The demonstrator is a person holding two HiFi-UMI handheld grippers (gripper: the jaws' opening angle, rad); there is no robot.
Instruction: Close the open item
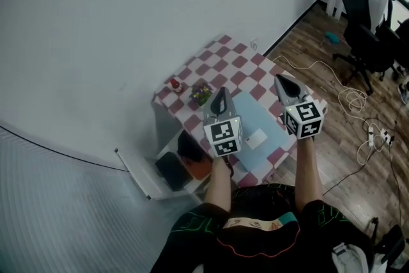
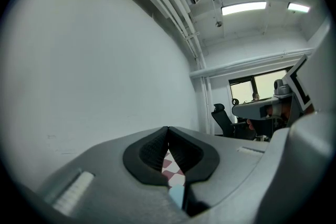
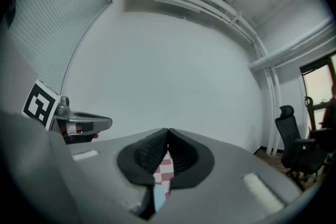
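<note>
A small table [image 1: 246, 64] with a red-and-white checked cloth stands against the white wall. On its left side a white compartment [image 1: 137, 174] stands open, with a dark thing [image 1: 170, 169] and an orange thing [image 1: 202, 169] inside. Both grippers are held up high above the table, apart from everything. My left gripper [image 1: 222, 96] [image 2: 168, 131] is shut and empty. My right gripper [image 1: 282, 81] [image 3: 168, 134] is shut and empty too. In each gripper view the black pads meet, and only a strip of checked cloth shows below them.
On the cloth lie a light blue mat [image 1: 252, 118] with a white card [image 1: 256, 138], a small plant [image 1: 201, 93] and a red object [image 1: 174, 83]. To the right, wooden floor holds cables [image 1: 354, 99], a power strip [image 1: 378, 135] and a black office chair [image 1: 361, 29].
</note>
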